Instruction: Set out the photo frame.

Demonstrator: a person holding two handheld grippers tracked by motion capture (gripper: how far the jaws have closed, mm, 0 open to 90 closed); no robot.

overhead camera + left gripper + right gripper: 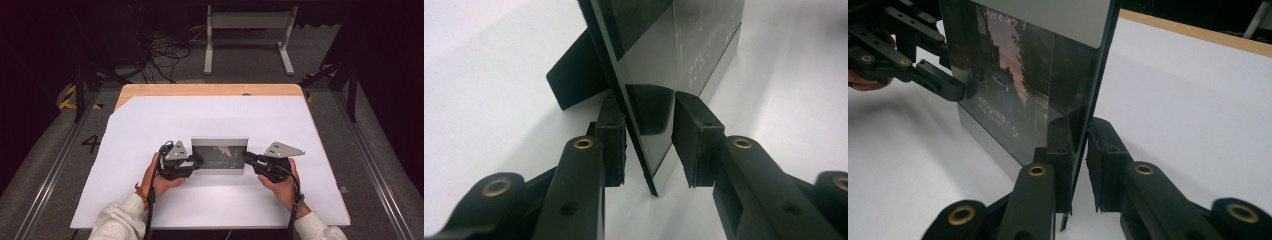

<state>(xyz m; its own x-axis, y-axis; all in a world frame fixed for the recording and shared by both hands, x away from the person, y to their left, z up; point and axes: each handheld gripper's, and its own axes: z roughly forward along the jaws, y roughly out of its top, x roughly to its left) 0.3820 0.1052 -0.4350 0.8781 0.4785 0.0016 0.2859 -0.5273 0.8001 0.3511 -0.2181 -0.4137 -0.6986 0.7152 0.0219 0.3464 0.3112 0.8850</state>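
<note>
Fingers (611, 145) of both grippers parted around picture frame (220, 155) edges, not clamped yet. Gripping step; next, probably closing evenly, then lifting level.

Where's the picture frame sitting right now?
In the high view the picture frame stands upright near the front middle of the white sheet, between the left gripper and the right gripper.

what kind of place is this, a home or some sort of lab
Most likely a lab or recording studio, not a home: black curtains surround the table, which is covered by a plain white sheet; loose cables lie on the grey floor, with yellow-black hazard tape beside it.
</note>
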